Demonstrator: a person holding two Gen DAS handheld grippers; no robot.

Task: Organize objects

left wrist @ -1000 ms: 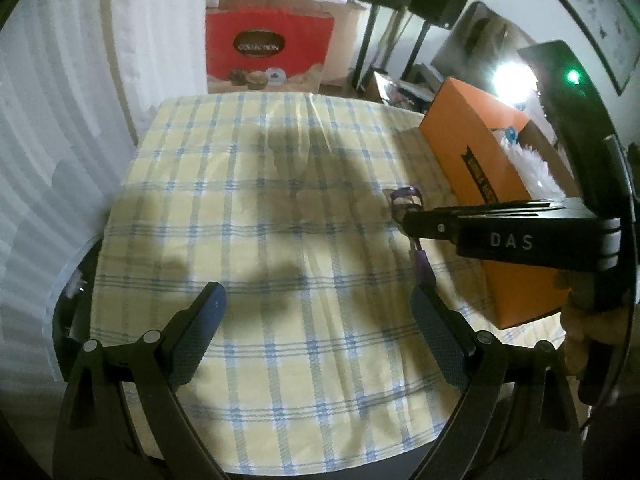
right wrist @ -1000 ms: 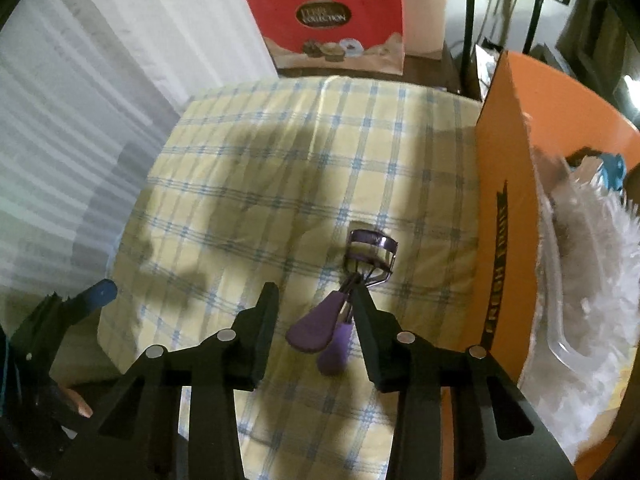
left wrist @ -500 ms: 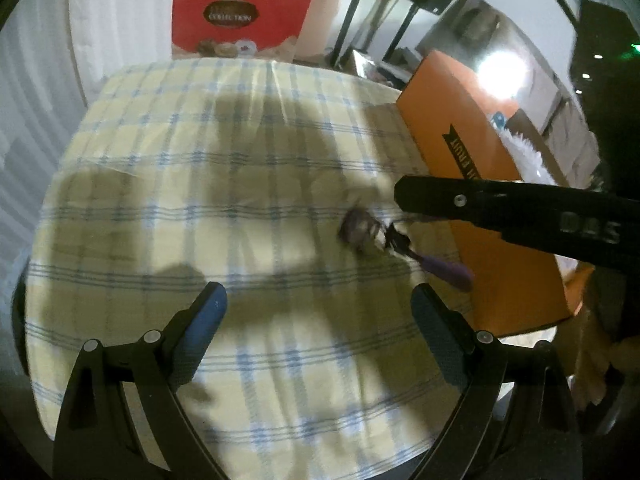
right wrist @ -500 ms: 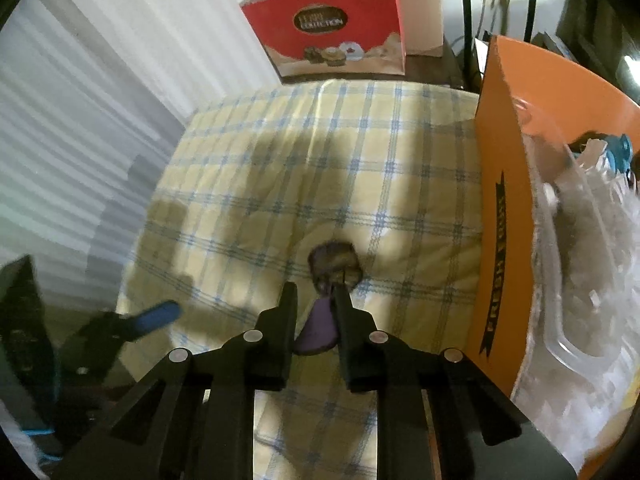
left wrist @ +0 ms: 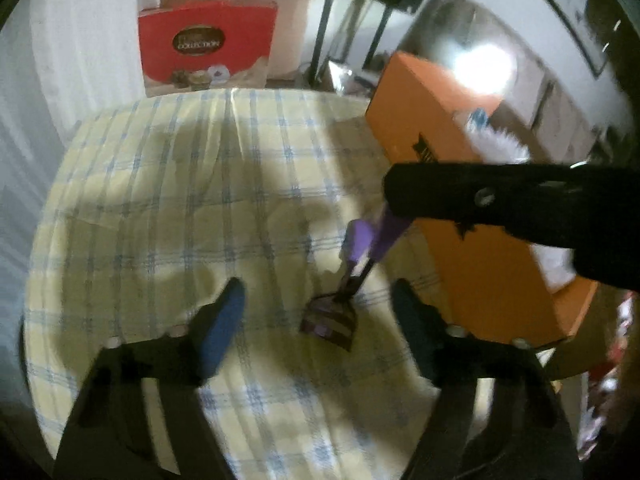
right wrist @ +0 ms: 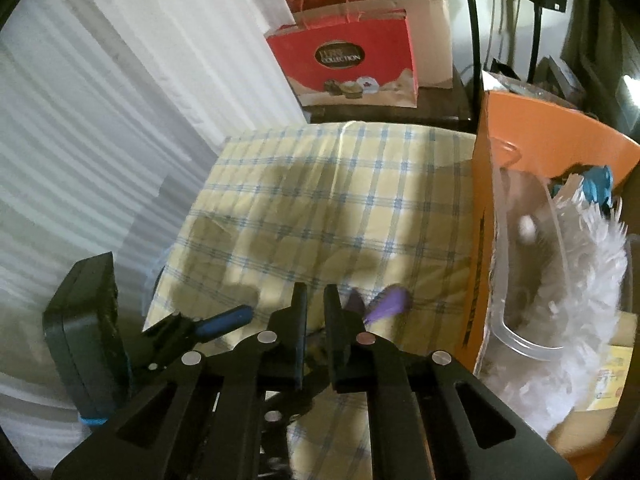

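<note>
Landmark: the orange box [right wrist: 478,208], standing open-topped at one edge of the checked tablecloth [left wrist: 160,200].
Inside the orange box: a fluffy white duster-like thing [right wrist: 576,280] fills most of it, with a clear plastic piece [right wrist: 520,340] lying against it, something blue [right wrist: 598,186] near the far wall and a yellowish packet [right wrist: 612,376] low down; nothing finer can be made out.
Eyelash curler [left wrist: 352,276]: just beside the orange box's printed side, lifted off the cloth, purple handles up, metal head hanging down.
Right gripper [right wrist: 316,300]: jaws pressed together, pinching the eyelash curler by its handles, which jut out toward the box.
Left gripper [left wrist: 320,300]: away from the box, over the cloth, jaws spread and just now narrowing; the curler's head hangs between its fingers [left wrist: 222,320], and I cannot see either finger touching it.
Red gift bag [right wrist: 344,64]: beyond the far end of the cloth from the box, standing upright; contents hidden.
Brown paper bag [right wrist: 428,40]: behind the red one, contents hidden.
</note>
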